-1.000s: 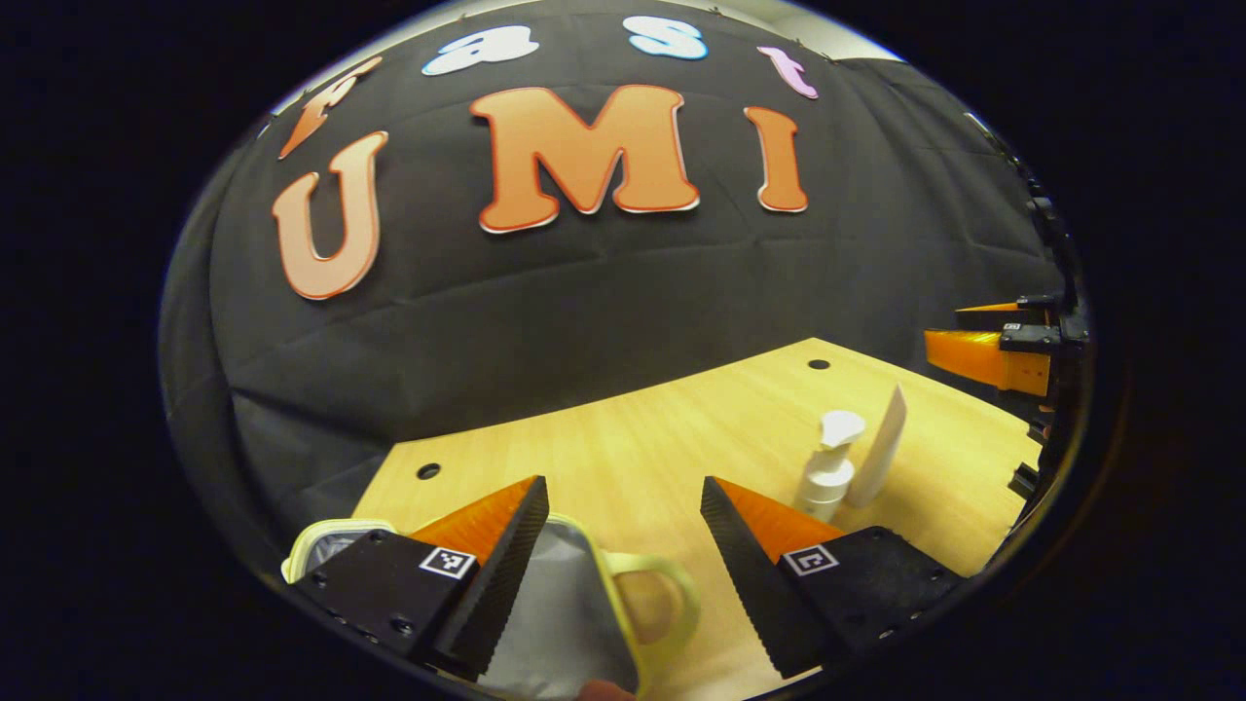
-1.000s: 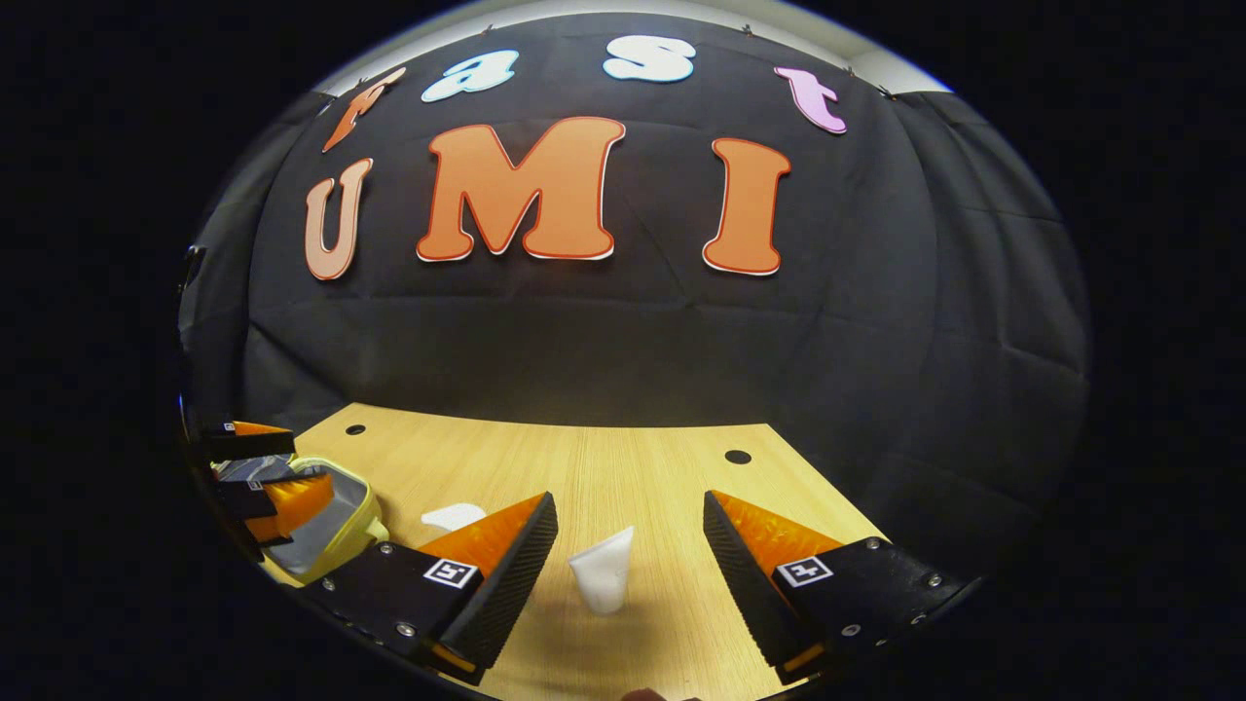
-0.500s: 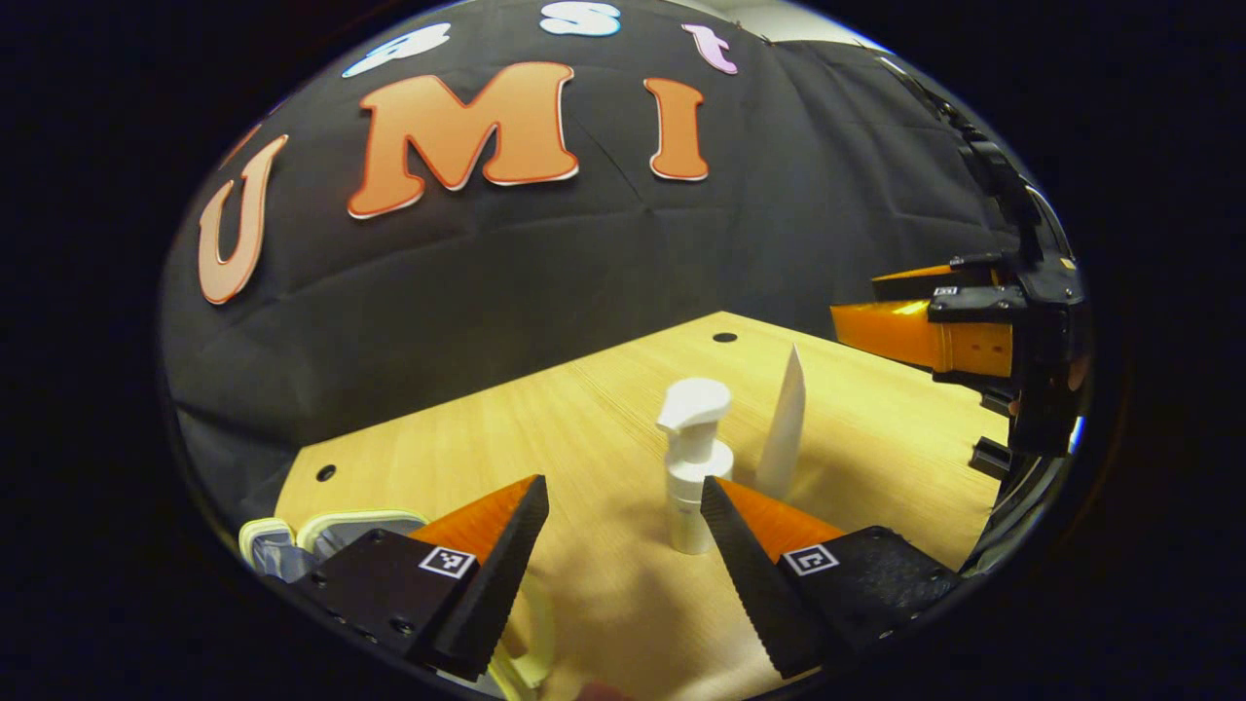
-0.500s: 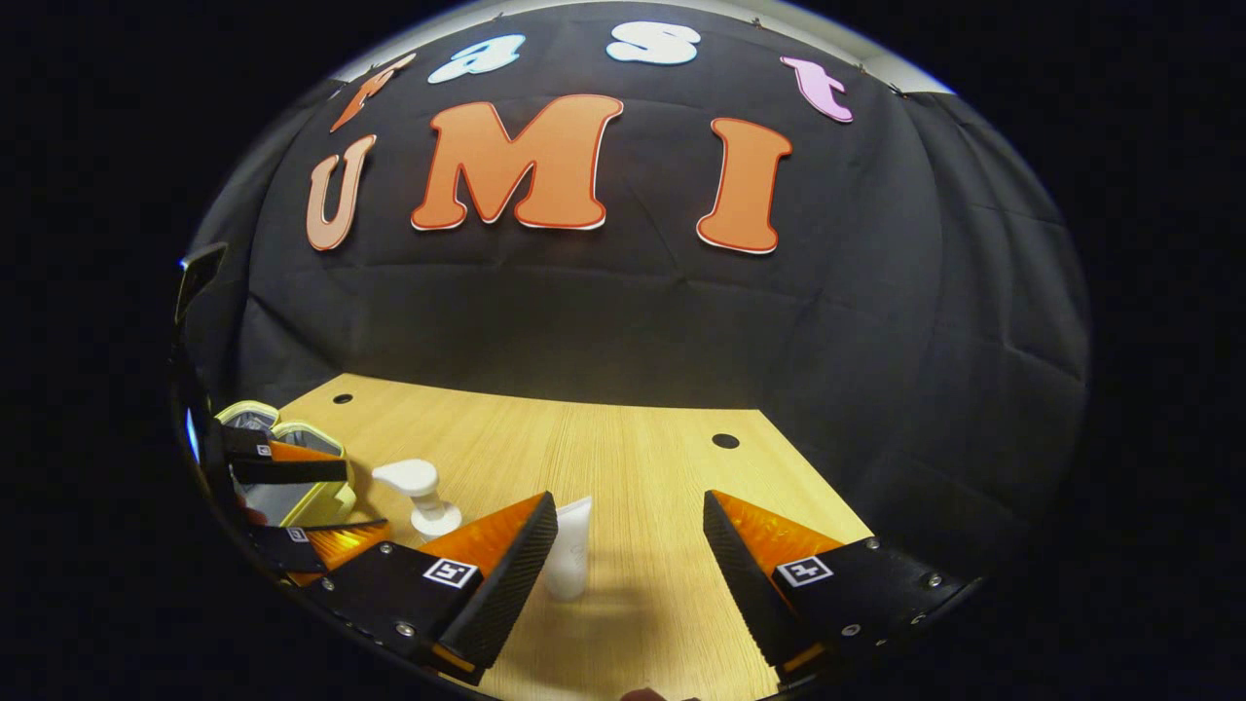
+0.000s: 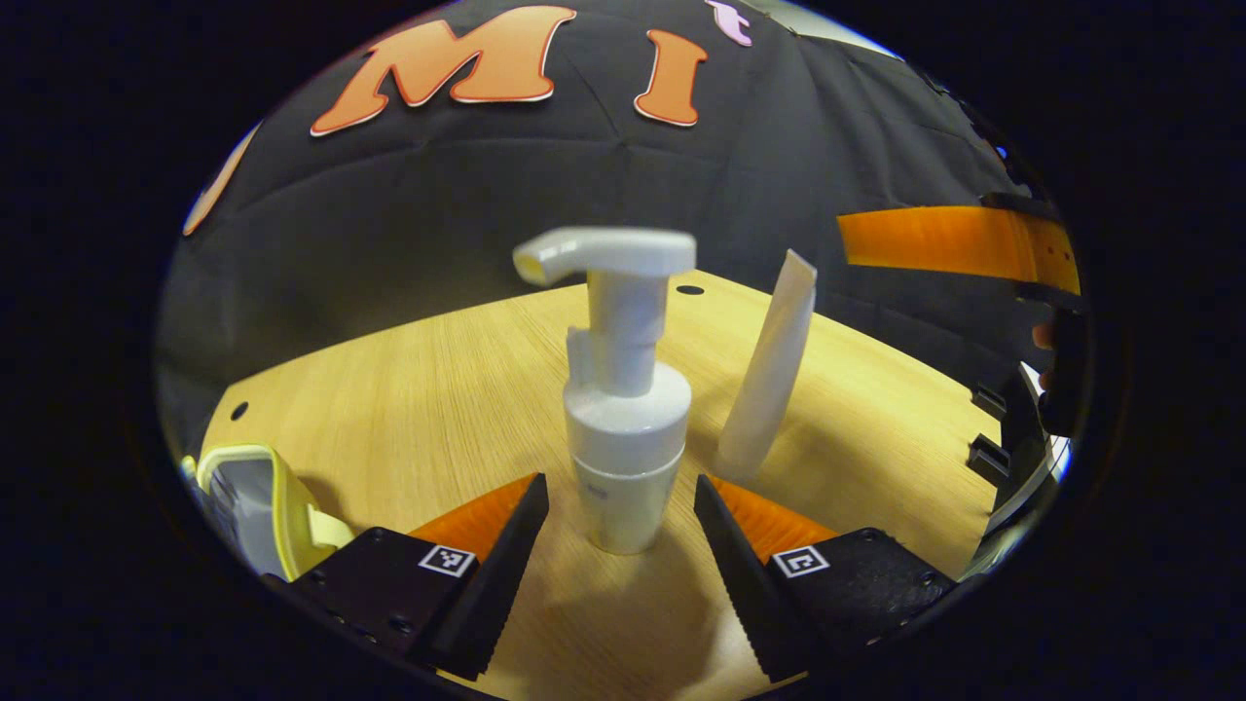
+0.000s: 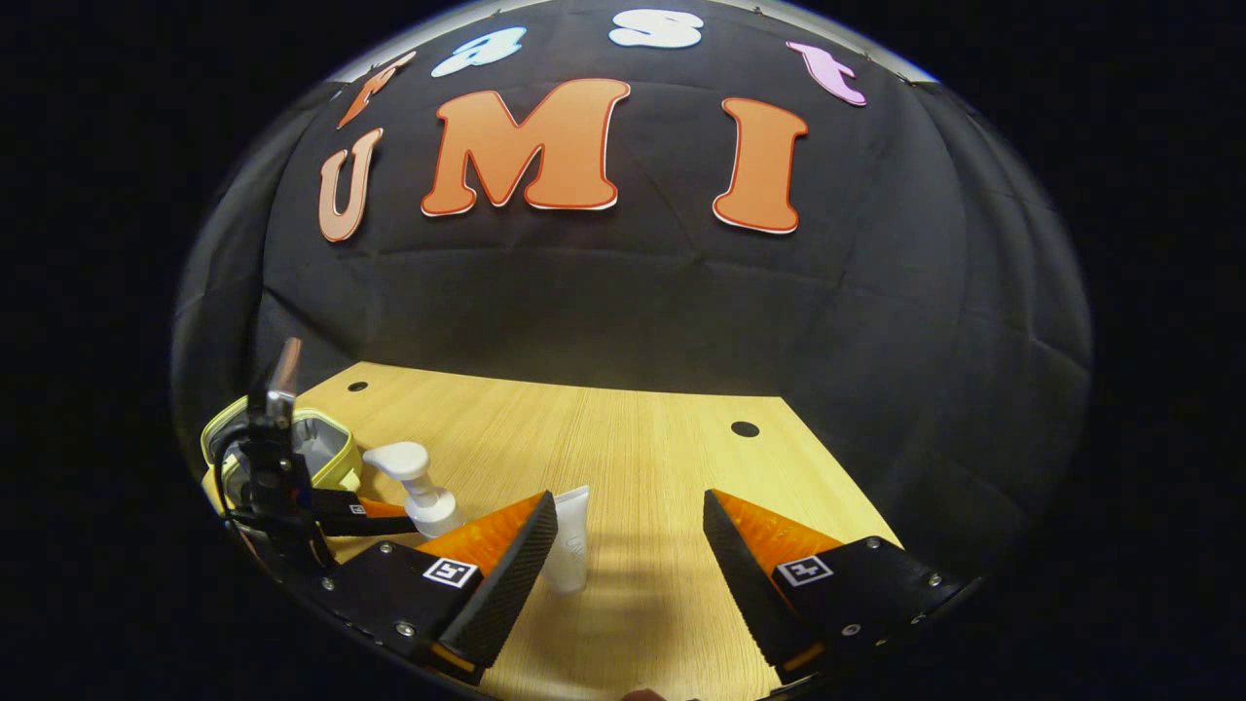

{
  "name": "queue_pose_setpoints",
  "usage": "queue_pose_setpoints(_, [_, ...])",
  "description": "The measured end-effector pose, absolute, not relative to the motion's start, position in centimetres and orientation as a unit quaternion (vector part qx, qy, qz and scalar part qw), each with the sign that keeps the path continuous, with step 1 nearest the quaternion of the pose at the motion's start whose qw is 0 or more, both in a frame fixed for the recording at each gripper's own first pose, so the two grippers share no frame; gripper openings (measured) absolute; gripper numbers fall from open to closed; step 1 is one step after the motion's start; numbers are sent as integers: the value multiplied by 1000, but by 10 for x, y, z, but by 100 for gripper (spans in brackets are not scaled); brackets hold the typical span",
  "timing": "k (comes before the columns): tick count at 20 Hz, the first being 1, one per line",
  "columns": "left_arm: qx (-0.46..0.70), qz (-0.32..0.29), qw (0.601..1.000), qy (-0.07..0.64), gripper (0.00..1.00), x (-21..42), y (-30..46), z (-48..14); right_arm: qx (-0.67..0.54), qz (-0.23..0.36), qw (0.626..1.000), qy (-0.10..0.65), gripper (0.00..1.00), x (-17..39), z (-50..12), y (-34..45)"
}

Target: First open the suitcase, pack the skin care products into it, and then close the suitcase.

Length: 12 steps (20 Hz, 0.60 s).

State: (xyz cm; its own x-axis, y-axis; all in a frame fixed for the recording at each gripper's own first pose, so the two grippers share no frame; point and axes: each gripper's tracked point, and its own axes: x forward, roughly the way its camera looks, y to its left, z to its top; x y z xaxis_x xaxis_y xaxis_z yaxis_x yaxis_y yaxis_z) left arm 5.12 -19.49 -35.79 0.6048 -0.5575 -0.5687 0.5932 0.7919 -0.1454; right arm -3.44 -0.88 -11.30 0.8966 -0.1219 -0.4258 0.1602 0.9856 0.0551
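Now the left gripper [image 5: 619, 521] is spread wide around the upright pump bottle [image 5: 623, 428] on the table [image 5: 409, 409], not yet touching; a low, centred squeeze is advised. Right gripper [image 6: 631, 545] is held wide, empty, beside the tube [image 6: 569, 545]; suitcase [image 6: 321, 448] lies open.

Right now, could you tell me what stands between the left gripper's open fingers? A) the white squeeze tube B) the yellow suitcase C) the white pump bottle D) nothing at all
C: in the left gripper view the white pump bottle stands upright on the table between the fingers of the left gripper, which are open and not touching it; the white tube stands beyond to the right, and the yellow suitcase lies off to the left.
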Motion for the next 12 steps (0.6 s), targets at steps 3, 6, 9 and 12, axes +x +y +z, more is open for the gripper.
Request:
queue_pose_setpoints(3, [15, -309, 892, 330, 78, 63, -203, -371, 43, -58, 972, 223, 96, -34, -117, -8])
queue_pose_setpoints(6, [20, -304, 893, 331, 60, 68, -205, -371, 44, -37, 973, 224, 96, -32, -120, 0])
queue_pose_setpoints(9, [14, -284, 898, 336, 60, 76, -201, -365, 32, -5, 970, 240, 96, -36, -128, 3])
queue_pose_setpoints(12, [-9, -263, 903, 341, 60, 81, -189, -347, 40, 25, 966, 256, 96, -42, -135, 14])
